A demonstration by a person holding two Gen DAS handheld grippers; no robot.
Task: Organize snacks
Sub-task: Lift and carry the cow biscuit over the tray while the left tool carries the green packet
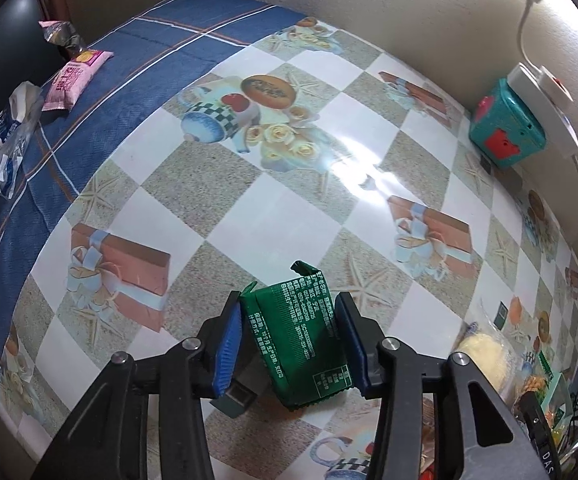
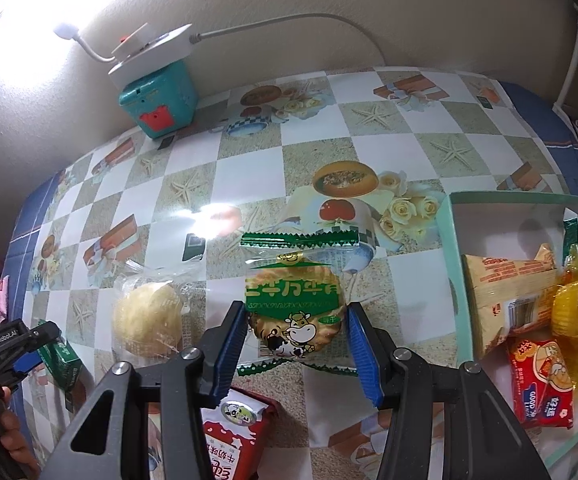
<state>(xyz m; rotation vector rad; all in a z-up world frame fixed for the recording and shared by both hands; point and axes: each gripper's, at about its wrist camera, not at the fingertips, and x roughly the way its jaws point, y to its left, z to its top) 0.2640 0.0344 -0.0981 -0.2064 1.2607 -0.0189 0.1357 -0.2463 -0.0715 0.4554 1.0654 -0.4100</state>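
Near table (image 1: 249, 208) front edge, left gripper (image 1: 289, 332) clamped on green pack (image 1: 301, 340), both blue pads (image 1: 229, 344) pressing its sides, right gripper (image 2: 295, 334) gripping cow-print biscuit pack (image 2: 295, 300) by its edges, box (image 2: 455, 264) of snacks at right edge

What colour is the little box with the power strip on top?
Teal box with red patches, clearest in the right wrist view.
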